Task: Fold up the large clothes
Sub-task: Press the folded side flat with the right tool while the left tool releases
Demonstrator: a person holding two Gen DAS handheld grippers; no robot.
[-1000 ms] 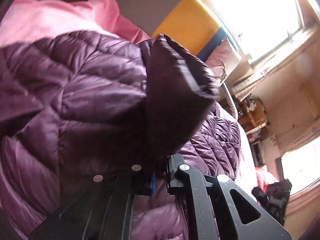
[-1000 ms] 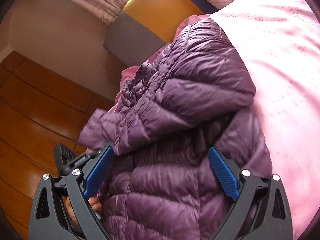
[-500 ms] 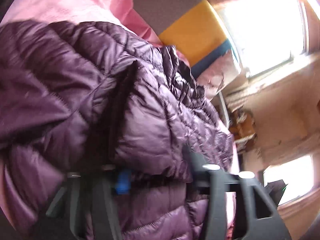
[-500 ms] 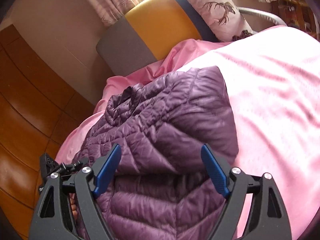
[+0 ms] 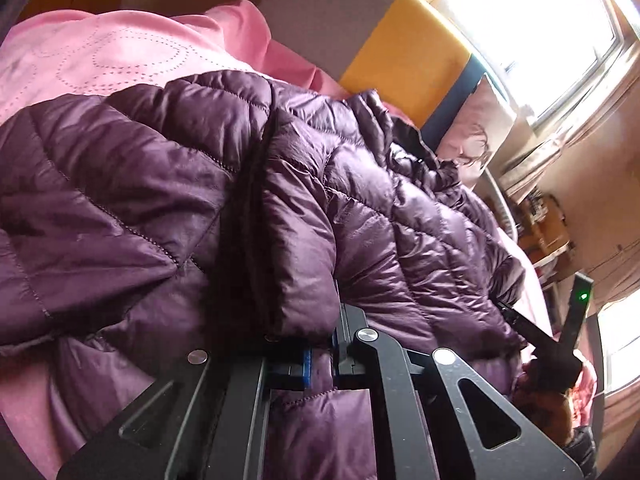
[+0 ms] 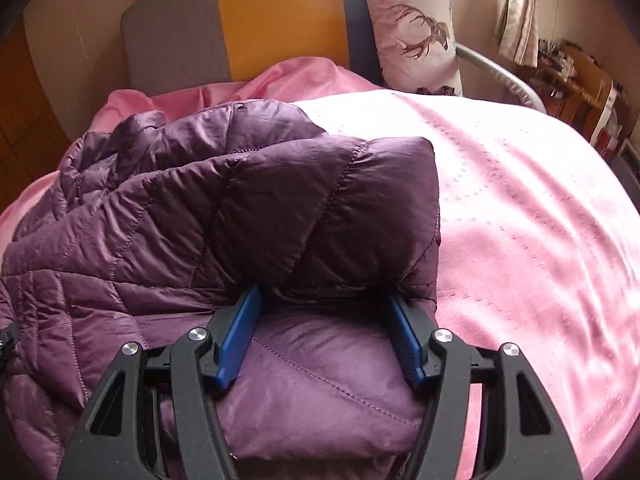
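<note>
A dark purple quilted puffer jacket (image 6: 224, 216), shiny nylon w/ diamond stitching and soft puffed cells, lay bunched on a pink bedspread (image 6: 520, 220) w/ a dotted stitched pattern; it filled the centre and left of the right wrist view and most of the left wrist view (image 5: 380, 220). One folded panel lay doubled over the rest, its edge a blunt rounded corner at frame centre in the right wrist view. The right gripper (image 6: 320, 320), black plastic frame w/ flat blue ribbed pads, sat at bottom centre, jaws about half open and closing, a plump fold of jacket between them; the folded panel draped over the fingertips, so contact w/ the pads couldn't be confirmed. The left gripper (image 5: 320, 356), at bottom centre of its view, was pinched nearly shut on a thin ridge of jacket fabric, w/ a thick rounded roll of the jacket bulging just above the fingers. At lower right of the left wrist view part of the other black gripper showed, w/ a small green light. Behind the bed, at top of frame, stood a padded headboard (image 6: 240, 28) in grey, yellow and navy blocks, w/ a pale cushion printed with a deer (image 6: 416, 32) leaning on it. A beige curtain (image 6: 516, 16) hung at upper right.
</note>
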